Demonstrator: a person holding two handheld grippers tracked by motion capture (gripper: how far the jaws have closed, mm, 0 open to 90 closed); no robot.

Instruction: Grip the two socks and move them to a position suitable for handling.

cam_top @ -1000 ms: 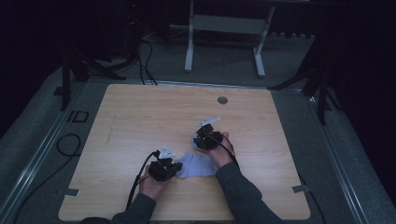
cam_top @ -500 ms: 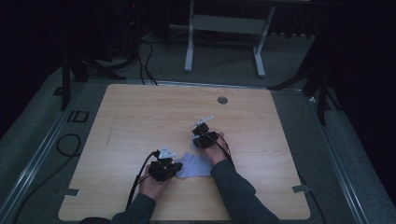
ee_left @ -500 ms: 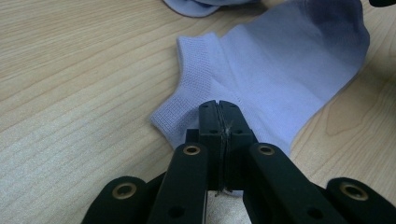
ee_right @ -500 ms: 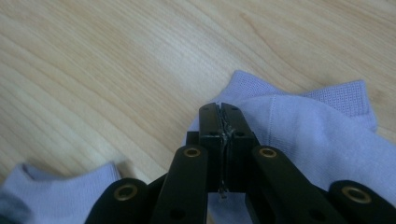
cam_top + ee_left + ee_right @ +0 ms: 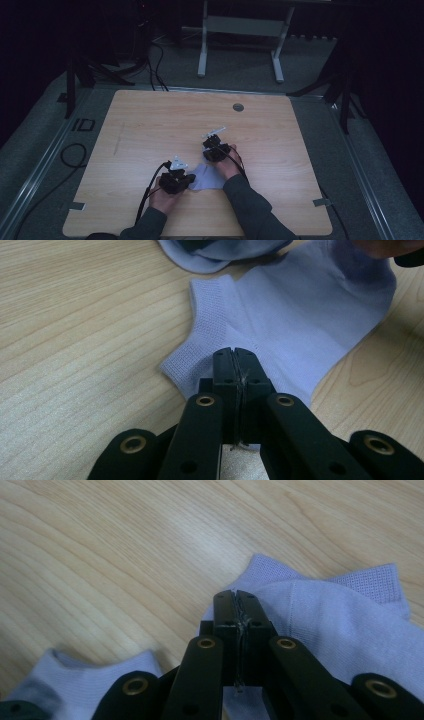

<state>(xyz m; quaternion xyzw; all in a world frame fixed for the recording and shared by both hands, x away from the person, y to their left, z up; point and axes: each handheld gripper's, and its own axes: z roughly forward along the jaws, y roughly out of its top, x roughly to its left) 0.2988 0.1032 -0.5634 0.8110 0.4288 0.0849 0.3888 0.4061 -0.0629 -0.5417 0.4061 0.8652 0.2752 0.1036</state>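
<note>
Left gripper [image 5: 234,352] and right gripper [image 5: 235,594] jaws pinching pale lavender knit sock [image 5: 295,315] on table; soft, light, best gripped by ribbed cuff

Both grippers black: left gripper [image 5: 176,181], right gripper [image 5: 216,151], each trailing a black cable, each topped by a pale grey three-cornered plate. Jaws flat, black, matte; linkage arms carry brass-ringed holes, smaller dark screw holes on the jaw blocks. Person wears dark grey-green long sleeves [image 5: 248,202].
</note>
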